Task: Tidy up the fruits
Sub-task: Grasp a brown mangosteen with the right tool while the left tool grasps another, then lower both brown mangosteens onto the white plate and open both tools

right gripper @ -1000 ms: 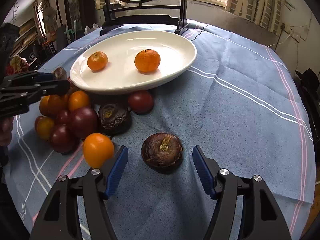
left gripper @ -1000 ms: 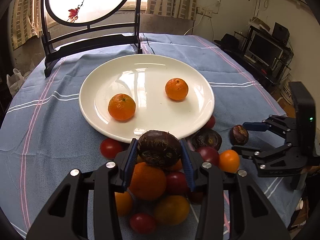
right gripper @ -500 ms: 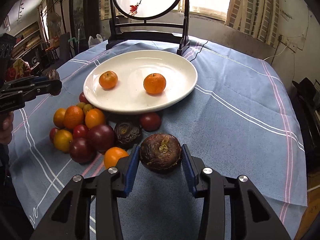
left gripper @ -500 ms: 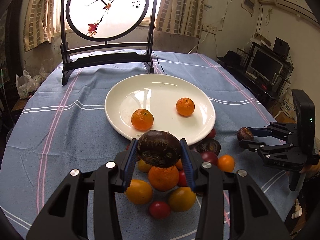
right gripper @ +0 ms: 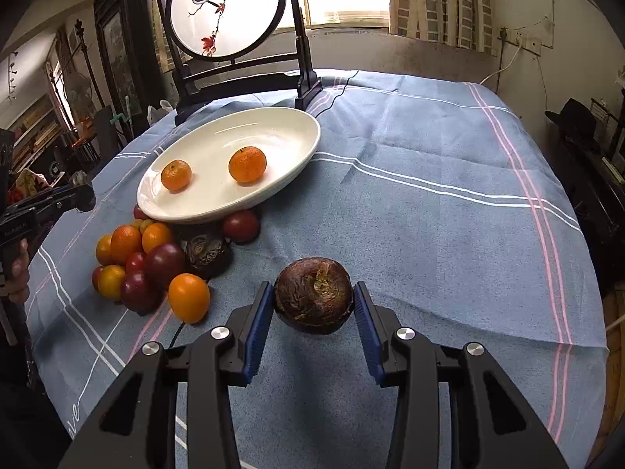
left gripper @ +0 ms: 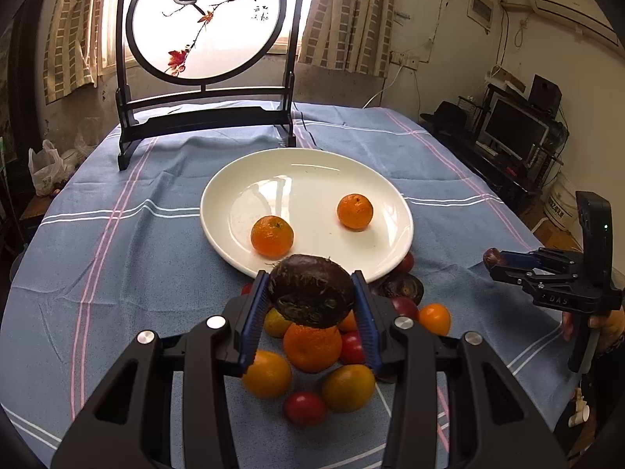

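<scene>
My left gripper (left gripper: 311, 305) is shut on a dark wrinkled passion fruit (left gripper: 311, 291), held in the air over a pile of oranges and red fruits (left gripper: 312, 346) near the plate's front rim. My right gripper (right gripper: 313, 314) is shut on a second dark wrinkled passion fruit (right gripper: 313, 295), lifted above the blue cloth. The white plate (left gripper: 308, 179) holds two small oranges (left gripper: 272, 235) (left gripper: 354, 211). In the right wrist view the plate (right gripper: 218, 207) sits far left with the fruit pile (right gripper: 152, 262) in front. The right gripper also shows at the right of the left wrist view (left gripper: 504, 264).
A black-framed round bird screen (left gripper: 205, 39) stands behind the plate at the table's far edge. Another wrinkled passion fruit (right gripper: 207, 250) and a red fruit (right gripper: 241, 226) lie by the plate rim. The blue striped cloth (right gripper: 429, 215) covers the round table.
My right gripper closed on the passion fruit and lifted it off the cloth. My left gripper rose and drew back with its passion fruit; the plate looks farther away.
</scene>
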